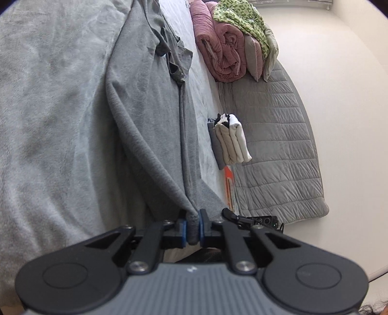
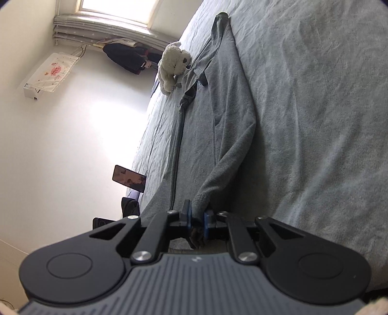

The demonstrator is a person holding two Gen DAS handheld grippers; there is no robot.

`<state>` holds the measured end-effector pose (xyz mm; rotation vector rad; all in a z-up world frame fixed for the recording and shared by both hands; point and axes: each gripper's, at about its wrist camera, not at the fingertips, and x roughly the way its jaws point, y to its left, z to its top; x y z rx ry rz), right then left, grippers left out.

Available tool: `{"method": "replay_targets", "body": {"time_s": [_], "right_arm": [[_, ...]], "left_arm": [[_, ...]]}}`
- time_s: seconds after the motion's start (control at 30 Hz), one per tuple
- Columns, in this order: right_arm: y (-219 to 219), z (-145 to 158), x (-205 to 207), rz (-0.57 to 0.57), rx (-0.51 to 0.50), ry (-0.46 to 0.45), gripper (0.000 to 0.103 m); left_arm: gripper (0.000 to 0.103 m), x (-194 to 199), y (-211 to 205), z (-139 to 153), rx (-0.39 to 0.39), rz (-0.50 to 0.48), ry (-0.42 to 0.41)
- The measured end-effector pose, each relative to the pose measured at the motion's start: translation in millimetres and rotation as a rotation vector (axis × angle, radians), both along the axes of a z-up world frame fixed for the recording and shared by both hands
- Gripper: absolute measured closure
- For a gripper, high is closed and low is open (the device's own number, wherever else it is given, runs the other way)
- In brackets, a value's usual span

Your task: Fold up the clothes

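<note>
Left wrist view: the left tool (image 1: 192, 229) is pinching a bunched edge of the grey long-sleeved shirt (image 1: 150, 116) between its blue pads (image 1: 183, 230), the jaws nearly closed on the cloth. From the tool the shirt is stretching toward twelve o'clock across the grey bed blanket (image 1: 53, 121), its neck opening lying near one o'clock. A stack of folded clothes (image 1: 230, 140) is sitting at about two o'clock from the tool, well apart from the shirt, beside the quilted grey cover (image 1: 274, 150). A rolled pink blanket (image 1: 223, 53) and a green patterned cloth (image 1: 240, 21) are lying at the far one o'clock end.

Right wrist view: the right tool (image 2: 197, 224) is gripping another part of the same shirt (image 2: 218, 109), what appears to be a sleeve cuff, its jaws likewise almost shut on the fabric. The shirt is running toward twelve o'clock over the bed blanket (image 2: 315, 121). A white plush toy (image 2: 173, 65) is resting at eleven o'clock, just beside the shirt's far end. A phone (image 2: 129, 178) is leaning at ten o'clock, off the bed's edge.
</note>
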<state>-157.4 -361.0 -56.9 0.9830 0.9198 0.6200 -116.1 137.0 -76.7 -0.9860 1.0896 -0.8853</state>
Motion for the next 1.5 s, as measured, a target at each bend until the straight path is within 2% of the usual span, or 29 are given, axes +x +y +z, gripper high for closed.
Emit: {"method": "replay_targets", "body": {"time_s": [0.17, 0.23, 0.47, 0.73, 0.8, 0.87, 0.93, 0.97, 1.03, 1.1, 1.2, 1.27, 1.4, 1.5], "right_arm": [[7.6, 17.7, 29.1, -0.019, 0.029, -0.014, 0.090], [9.6, 22.5, 43.0, -0.037, 0.029, -0.022, 0.090], [7.0, 14.7, 99.1, -0.119, 0.037, -0.011, 0.089], [-1.6, -30.6, 141.9, -0.183, 0.034, 0.087, 0.085], [-2.3, -40.0, 145.6, -0.186, 0.031, 0.101, 0.086], [-2.8, -39.9, 146.7, -0.188, 0.049, 0.113, 0.084], [-4.2, -32.2, 143.6, -0.177, 0.055, 0.086, 0.065], [-5.0, -28.3, 142.1, -0.171, 0.059, 0.072, 0.060], [-7.5, -18.8, 138.2, -0.166, 0.066, 0.035, 0.057], [-9.6, -7.1, 135.1, -0.172, 0.045, -0.015, 0.057], [-9.1, 10.6, 131.0, -0.186, -0.084, -0.108, 0.057], [-1.7, 20.1, 129.3, -0.172, -0.234, -0.180, 0.057], [17.2, 22.0, 132.4, -0.114, -0.453, -0.266, 0.057], [28.9, 13.1, 137.7, -0.083, -0.534, -0.281, 0.057]], "left_arm": [[0.094, 15.8, 6.9, 8.3, -0.099, 0.104, 0.035], [0.094, 25.5, 8.9, 11.6, -0.105, 0.147, 0.042], [0.094, 74.3, 14.9, 2.6, -0.105, 0.264, 0.107], [0.093, 115.3, 23.6, -34.4, -0.034, 0.362, 0.208], [0.089, 116.8, 25.2, -39.8, -0.042, 0.362, 0.218], [0.062, 117.8, 24.6, -35.4, -0.059, 0.348, 0.195], [0.048, 118.8, 24.5, -24.1, -0.065, 0.333, 0.134], [0.045, 119.2, 24.5, -17.7, -0.061, 0.330, 0.103], [0.043, 120.4, 27.0, -6.2, -0.033, 0.339, 0.044], [0.043, 120.0, 28.5, 5.1, 0.061, 0.366, -0.021], [0.044, 119.7, 21.9, 19.5, 0.272, 0.385, -0.129], [0.046, 120.9, 11.5, 23.8, 0.398, 0.368, -0.197], [0.051, 121.4, 0.7, 19.1, 0.472, 0.314, -0.243], [0.059, 121.3, -7.2, 14.9, 0.523, 0.296, -0.251]]}}
